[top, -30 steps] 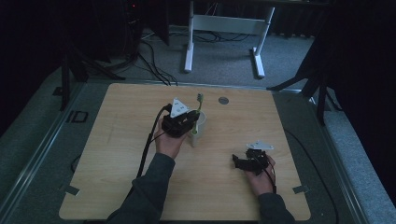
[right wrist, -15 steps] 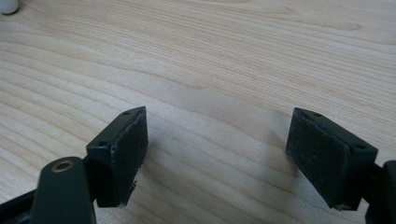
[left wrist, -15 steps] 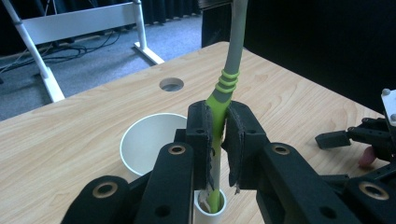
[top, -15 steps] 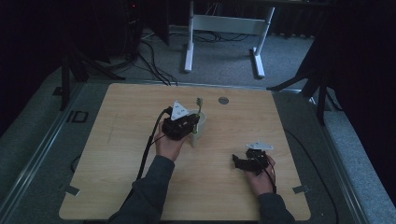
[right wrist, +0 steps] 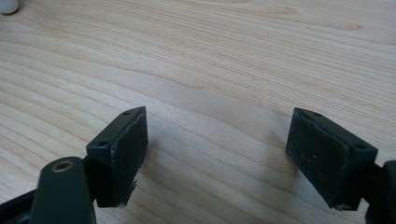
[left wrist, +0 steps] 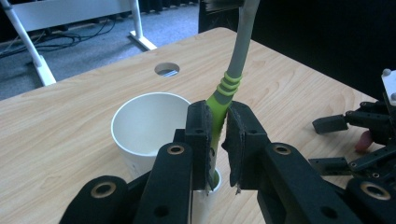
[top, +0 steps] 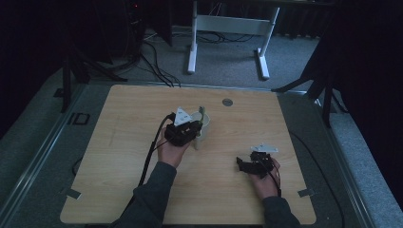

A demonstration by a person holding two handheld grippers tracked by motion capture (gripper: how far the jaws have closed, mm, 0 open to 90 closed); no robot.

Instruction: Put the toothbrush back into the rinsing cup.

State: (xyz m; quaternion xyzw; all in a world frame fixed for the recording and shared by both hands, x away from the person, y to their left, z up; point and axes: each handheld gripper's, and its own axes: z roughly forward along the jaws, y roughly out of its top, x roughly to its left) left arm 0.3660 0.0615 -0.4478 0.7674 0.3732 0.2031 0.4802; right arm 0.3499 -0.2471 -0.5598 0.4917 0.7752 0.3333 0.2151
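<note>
Toothbrush [left wrist: 218, 100] clamped between left gripper [left wrist: 215, 135] jaws.

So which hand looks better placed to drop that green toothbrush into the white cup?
Left. The left tongs already clamp the toothbrush at the cup rim. The right tongs hang open over bare table, well away from it.

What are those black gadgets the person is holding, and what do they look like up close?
They are hand-held grippers. The left gripper and right gripper are black, each with two flat jaws faced with dark pads and brass-coloured rivets at the joints. Each carries a grey three-cornered plate on top and trails a black cable. The person wears dark grey sleeves.
</note>
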